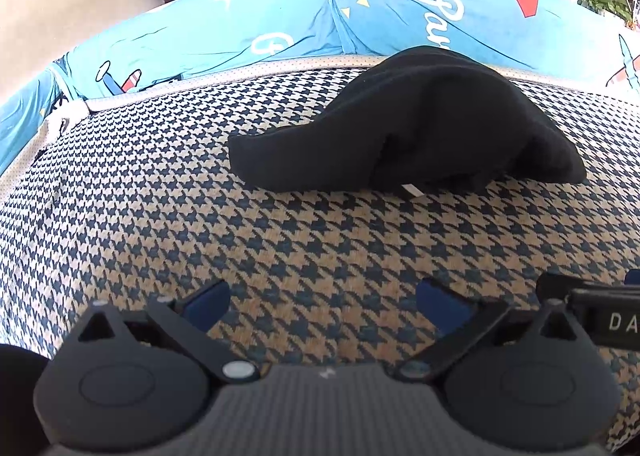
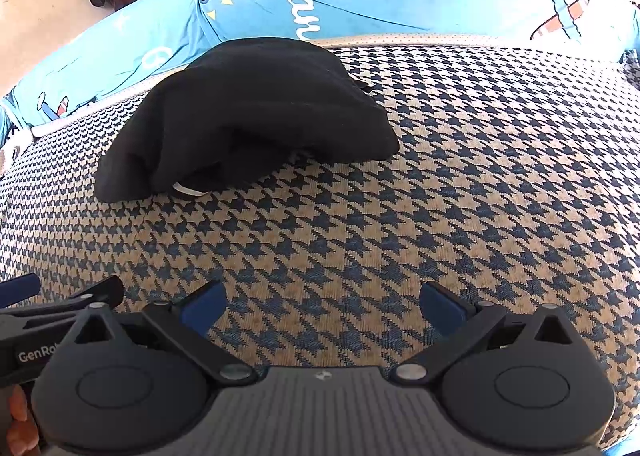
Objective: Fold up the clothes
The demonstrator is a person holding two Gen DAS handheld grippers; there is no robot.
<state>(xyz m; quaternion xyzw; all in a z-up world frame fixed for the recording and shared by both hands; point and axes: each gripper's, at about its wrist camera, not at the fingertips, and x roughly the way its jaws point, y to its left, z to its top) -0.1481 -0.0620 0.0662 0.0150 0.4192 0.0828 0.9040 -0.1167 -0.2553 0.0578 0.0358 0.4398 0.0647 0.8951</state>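
In the left wrist view, the left gripper [image 1: 322, 298] is seen spread wide with nothing between its 2 blue-padded fingers [image 1: 208, 306], poised over bare houndstooth-patterned blue and beige upholstery [image 1: 160, 216]. The soft black knitted garment [image 1: 420, 124] lies bunched in a low mound well ahead and somewhat to the right, near the back of the seat, where a bright blue printed sheet [image 1: 280, 16] is draped. A small white tag [image 1: 412, 190] is shown at the garment's near edge. Part of the other tool is glimpsed at the right border.

In the right wrist view, the right gripper [image 2: 322, 302] is likewise held wide and empty above the upholstery [image 2: 480, 196]. The garment [image 2: 256, 112] is placed ahead and to the left, untouched, with a white strip [image 2: 188, 190] peeking from under its near fold.

The step in hand is judged to be the approach, before any grasp. The next move would call for both tools to be brought forward to the heap so that 2 edges can be pinched and the cloth spread flat; clear corners cannot be made out.
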